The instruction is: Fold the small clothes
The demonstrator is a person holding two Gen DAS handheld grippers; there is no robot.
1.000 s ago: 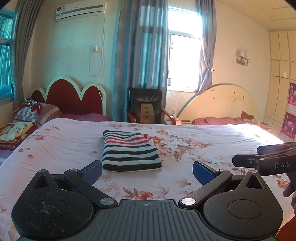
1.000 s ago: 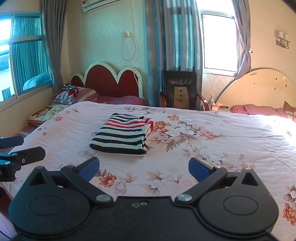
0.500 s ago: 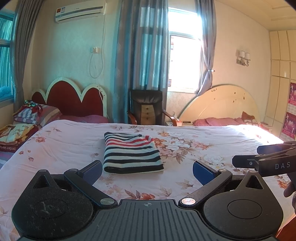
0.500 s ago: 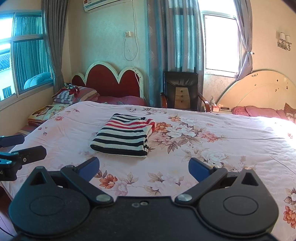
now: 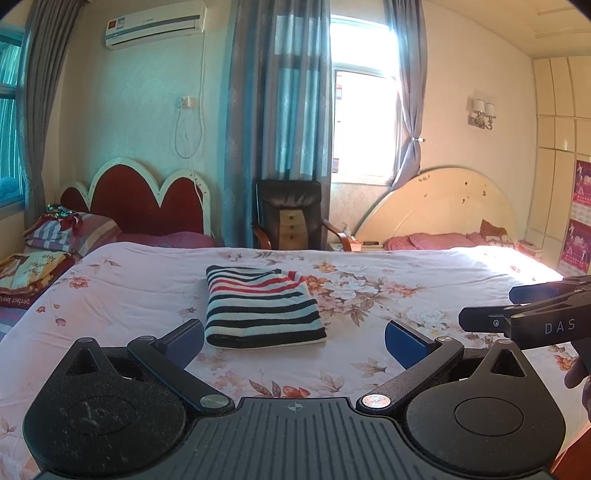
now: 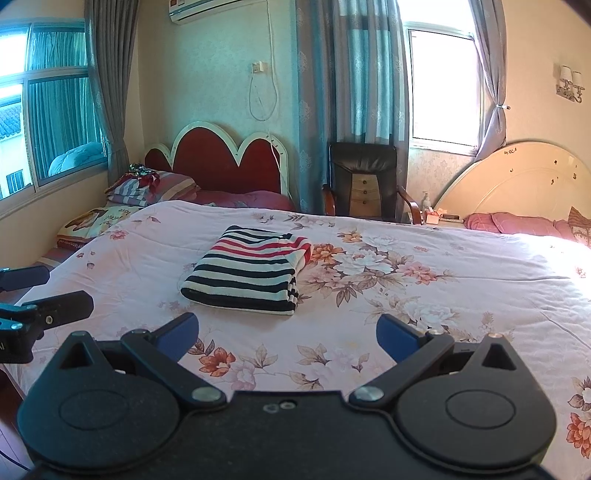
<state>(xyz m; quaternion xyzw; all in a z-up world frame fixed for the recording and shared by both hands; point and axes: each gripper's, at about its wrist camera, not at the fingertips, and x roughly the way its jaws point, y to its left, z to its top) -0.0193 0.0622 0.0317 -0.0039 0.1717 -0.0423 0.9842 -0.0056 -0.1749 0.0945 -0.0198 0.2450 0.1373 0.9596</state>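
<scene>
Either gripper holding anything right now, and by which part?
Nothing held. Left gripper and right gripper both have open, empty jaws; the folded striped garment lies untouched on the bed.

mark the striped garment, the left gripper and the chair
striped garment [image 5: 262, 308], left wrist view, middle of its folded top face
left gripper [image 5: 293, 334], left wrist view, midway between the open blue fingertips
chair [image 6: 364, 162], right wrist view, black backrest

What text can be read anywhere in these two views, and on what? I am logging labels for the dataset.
"DAS": on the side of the right gripper, seen from the left wrist.
"perfect": upside down on the folded blanket at far left; its other words are too blurred.
Air conditioner sticker: unreadable.
Wall posters: unreadable.
Striped garment: none.
</scene>
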